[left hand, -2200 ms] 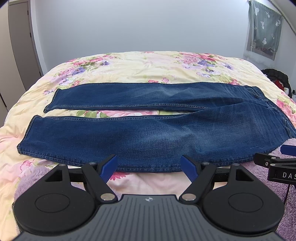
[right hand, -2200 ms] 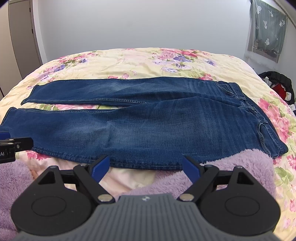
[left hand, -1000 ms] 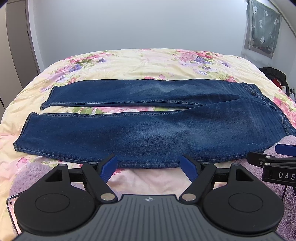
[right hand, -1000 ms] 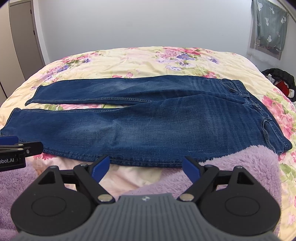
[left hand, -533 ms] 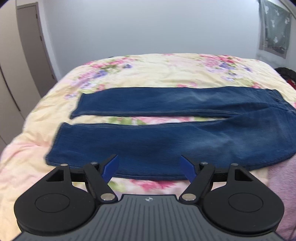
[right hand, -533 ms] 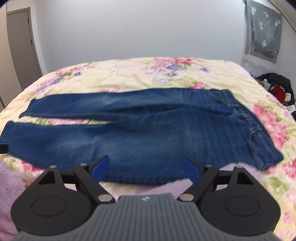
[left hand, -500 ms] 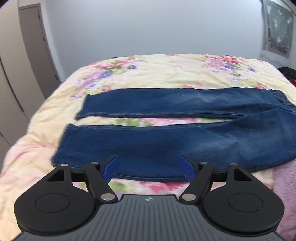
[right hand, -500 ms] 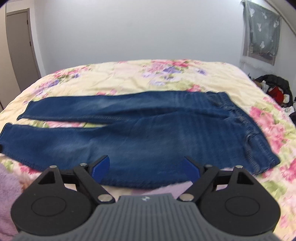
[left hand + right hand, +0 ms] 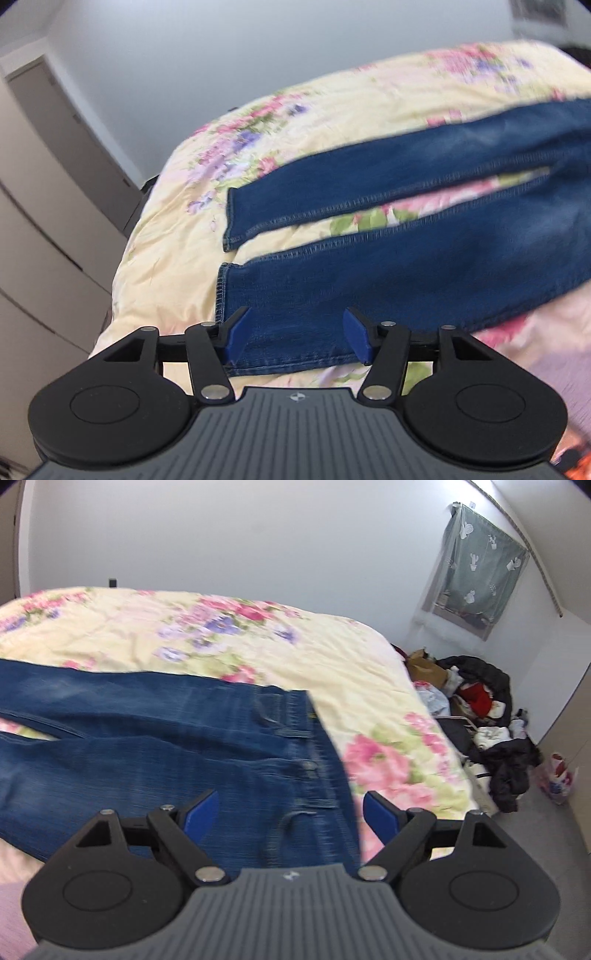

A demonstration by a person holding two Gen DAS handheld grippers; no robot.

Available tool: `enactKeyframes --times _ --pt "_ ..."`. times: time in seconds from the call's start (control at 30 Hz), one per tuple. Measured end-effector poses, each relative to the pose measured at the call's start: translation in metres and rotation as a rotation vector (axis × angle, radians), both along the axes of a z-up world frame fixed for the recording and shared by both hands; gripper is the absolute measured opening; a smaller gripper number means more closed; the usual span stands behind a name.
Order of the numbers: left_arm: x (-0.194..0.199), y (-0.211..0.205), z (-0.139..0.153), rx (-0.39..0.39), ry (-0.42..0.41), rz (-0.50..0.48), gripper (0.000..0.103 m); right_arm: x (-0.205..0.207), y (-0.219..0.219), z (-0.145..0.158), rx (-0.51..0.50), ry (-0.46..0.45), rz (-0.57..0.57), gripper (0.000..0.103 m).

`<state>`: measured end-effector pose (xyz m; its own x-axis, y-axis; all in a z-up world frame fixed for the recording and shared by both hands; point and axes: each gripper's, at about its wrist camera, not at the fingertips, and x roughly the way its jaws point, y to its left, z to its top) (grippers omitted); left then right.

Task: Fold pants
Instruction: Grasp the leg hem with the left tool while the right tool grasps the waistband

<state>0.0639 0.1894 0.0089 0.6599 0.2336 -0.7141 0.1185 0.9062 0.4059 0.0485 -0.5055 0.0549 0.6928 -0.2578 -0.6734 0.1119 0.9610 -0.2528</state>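
Blue jeans [image 9: 424, 258] lie flat across a floral bedspread [image 9: 177, 251], the two legs side by side. In the left wrist view my left gripper [image 9: 297, 341] is open and hangs just over the near leg's hem corner, holding nothing. In the right wrist view the jeans' waistband [image 9: 314, 760] lies at the right end. My right gripper [image 9: 291, 814] is open and empty, just above the near waistband corner.
The bed's left edge drops off beside a grey door and cupboards [image 9: 55, 229]. A heap of dark clothes and bags [image 9: 484, 716] lies on the floor right of the bed. A purple fleece blanket [image 9: 14, 923] lies at the near edge.
Both grippers have moved apart and closer to the jeans: the left swung to the leg hems, the right to the waistband. Both stay open.
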Motion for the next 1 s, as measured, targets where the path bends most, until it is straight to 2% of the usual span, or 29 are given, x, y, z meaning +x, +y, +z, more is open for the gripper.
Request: enactKeyframes --times 0.13,0.27,0.33,0.4,0.5,0.73,0.8,0.87,0.97,1.0 --pt "0.010 0.011 -0.030 0.115 0.073 -0.074 0.067 0.009 -0.035 -0.009 -0.079 0.053 -0.006 0.068" --pt "0.012 0.019 -0.063 0.227 0.154 -0.164 0.067 0.011 -0.042 -0.044 -0.087 0.081 -0.005 0.053" --pt "0.011 0.024 -0.078 0.258 0.203 -0.197 0.067 0.013 -0.038 -0.064 -0.072 0.091 -0.003 0.045" --pt "0.009 0.027 -0.093 0.304 0.240 -0.226 0.067 0.016 -0.032 -0.086 -0.068 0.103 0.001 0.042" --pt "0.010 0.029 -0.111 0.354 0.249 -0.250 0.067 0.022 -0.024 -0.107 -0.058 0.117 0.004 0.042" --pt "0.027 0.007 -0.144 0.534 0.223 -0.303 0.067 0.036 -0.017 -0.129 -0.043 0.171 0.018 0.042" --pt "0.031 0.003 -0.150 0.562 0.228 -0.311 0.060 0.036 -0.017 -0.132 -0.044 0.182 0.026 0.042" --pt "0.033 0.000 -0.150 0.541 0.241 -0.315 0.033 0.036 -0.019 -0.133 -0.045 0.189 0.027 0.042" --pt "0.032 -0.003 -0.139 0.493 0.210 -0.302 0.009 0.031 -0.025 -0.134 -0.040 0.198 0.032 0.042" --pt "0.032 -0.003 -0.134 0.480 0.193 -0.288 0.007 0.029 -0.026 -0.134 -0.042 0.200 0.038 0.042"
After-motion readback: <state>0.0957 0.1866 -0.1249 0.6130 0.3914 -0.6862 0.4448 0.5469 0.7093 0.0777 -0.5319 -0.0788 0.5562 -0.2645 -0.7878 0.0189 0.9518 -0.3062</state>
